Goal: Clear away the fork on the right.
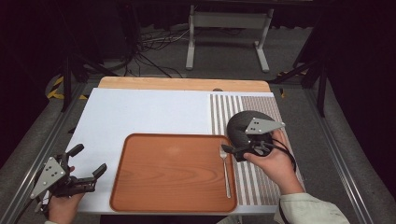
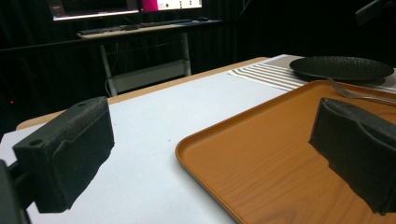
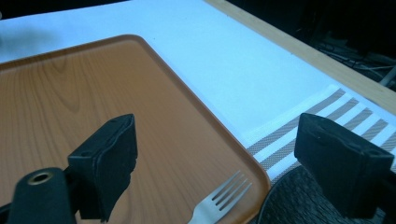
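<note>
Fork (image 1: 225, 169): lies inside the orange tray (image 1: 163, 186), hard against its right rim, tines at the far end and handle running toward the near edge; it looks set down there on purpose, parallel to the rim as a place setting would have it.

Plate (image 1: 243, 125): dark and round, on the striped mat (image 1: 261, 184) just past the tray's far right corner; the right tool's grey top plate covers part of it from above. Being so near the fork, it seems the next thing meant for the tray.

Right tool (image 1: 229, 149): jaws spread wide with nothing between them, hovering over the fork's tines and the near rim of the plate. In the right gripper view the tines (image 3: 224, 193) sit low between the two black pads, so the aim may be either fork or plate; I cannot tell which.

Right hand (image 1: 273, 163): comes in from the near right over the mat, wrist bent so the tool points left and slightly down toward the tray.

Left tool (image 1: 88, 175): also spread and empty, held over the white sheet (image 1: 140, 112) at the near left, just beside the tray's left rim and apart from it. It looks parked, waiting.

Left hand (image 1: 63, 203): low at the near left corner of the table (image 1: 182, 84), tool pointing right across the tray, as the left gripper view shows.
</note>
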Motion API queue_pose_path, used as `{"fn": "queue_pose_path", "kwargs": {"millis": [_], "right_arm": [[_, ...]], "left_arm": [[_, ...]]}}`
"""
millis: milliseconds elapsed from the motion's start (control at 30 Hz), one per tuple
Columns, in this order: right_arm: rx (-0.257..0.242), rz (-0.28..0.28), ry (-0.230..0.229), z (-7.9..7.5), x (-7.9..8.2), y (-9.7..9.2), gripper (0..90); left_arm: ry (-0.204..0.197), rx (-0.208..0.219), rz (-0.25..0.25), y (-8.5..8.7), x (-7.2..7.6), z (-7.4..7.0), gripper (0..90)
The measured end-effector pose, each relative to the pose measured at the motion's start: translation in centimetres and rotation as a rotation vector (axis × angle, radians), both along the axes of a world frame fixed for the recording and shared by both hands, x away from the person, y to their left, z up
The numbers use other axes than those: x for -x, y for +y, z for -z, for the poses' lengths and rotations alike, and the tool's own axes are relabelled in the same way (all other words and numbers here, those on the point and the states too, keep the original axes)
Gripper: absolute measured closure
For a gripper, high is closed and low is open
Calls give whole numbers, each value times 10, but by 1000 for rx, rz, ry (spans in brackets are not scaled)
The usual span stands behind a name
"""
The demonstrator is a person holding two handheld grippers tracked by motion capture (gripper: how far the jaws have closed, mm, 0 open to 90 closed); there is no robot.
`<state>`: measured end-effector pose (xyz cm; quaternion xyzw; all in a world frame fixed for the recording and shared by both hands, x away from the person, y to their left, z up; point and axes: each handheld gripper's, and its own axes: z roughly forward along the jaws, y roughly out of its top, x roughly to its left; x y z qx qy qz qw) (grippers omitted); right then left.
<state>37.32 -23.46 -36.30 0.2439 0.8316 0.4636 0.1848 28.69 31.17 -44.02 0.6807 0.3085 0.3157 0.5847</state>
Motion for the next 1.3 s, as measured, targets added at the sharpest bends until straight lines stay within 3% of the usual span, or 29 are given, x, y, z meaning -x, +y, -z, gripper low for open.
{"fn": "queue_pose_path", "kwargs": {"millis": [400, 767, 1300], "right_arm": [[-81, 38, -63, 5, 21, -40, 132], [-121, 59, -105, 16, 37, -67, 122], [-173, 91, -113, 50, 47, -95, 113]], "left_arm": [[2, 5, -2, -1, 0, 0, 5], [3, 5, -1, -1, 0, 0, 5], [4, 8, -1, 0, 0, 0, 5]]}}
